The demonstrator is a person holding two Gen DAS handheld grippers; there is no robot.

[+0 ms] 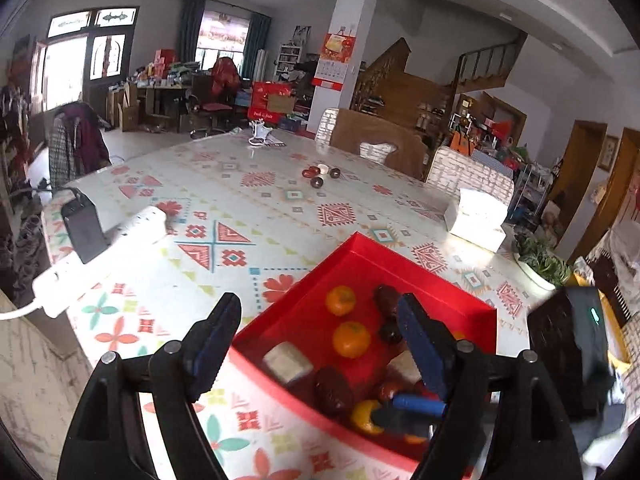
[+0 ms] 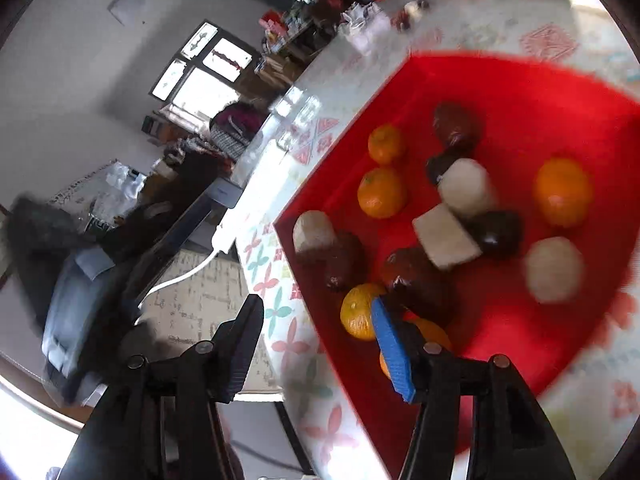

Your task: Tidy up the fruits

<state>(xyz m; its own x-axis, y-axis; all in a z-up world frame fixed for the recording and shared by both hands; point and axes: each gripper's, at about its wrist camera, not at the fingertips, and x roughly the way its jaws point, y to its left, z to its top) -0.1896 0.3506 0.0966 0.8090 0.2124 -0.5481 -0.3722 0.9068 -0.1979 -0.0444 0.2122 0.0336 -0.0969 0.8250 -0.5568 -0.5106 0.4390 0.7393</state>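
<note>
Right wrist: red box (image 2: pixel 520 92) holds oranges (image 2: pixel 382 192) (blurred).

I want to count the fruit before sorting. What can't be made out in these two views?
- Left wrist view: the red box's near right corner is hidden behind the left tool's finger and the right tool.
- Right wrist view: motion blur smears the pale lumps; their kind is unclear.
- Right wrist view: one orange is partly covered by the right tool's blue pad.
- Small dark pieces far across the table are too small to identify.

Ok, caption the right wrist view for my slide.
Open right gripper over a red box of oranges and wrapped snacks.
</note>
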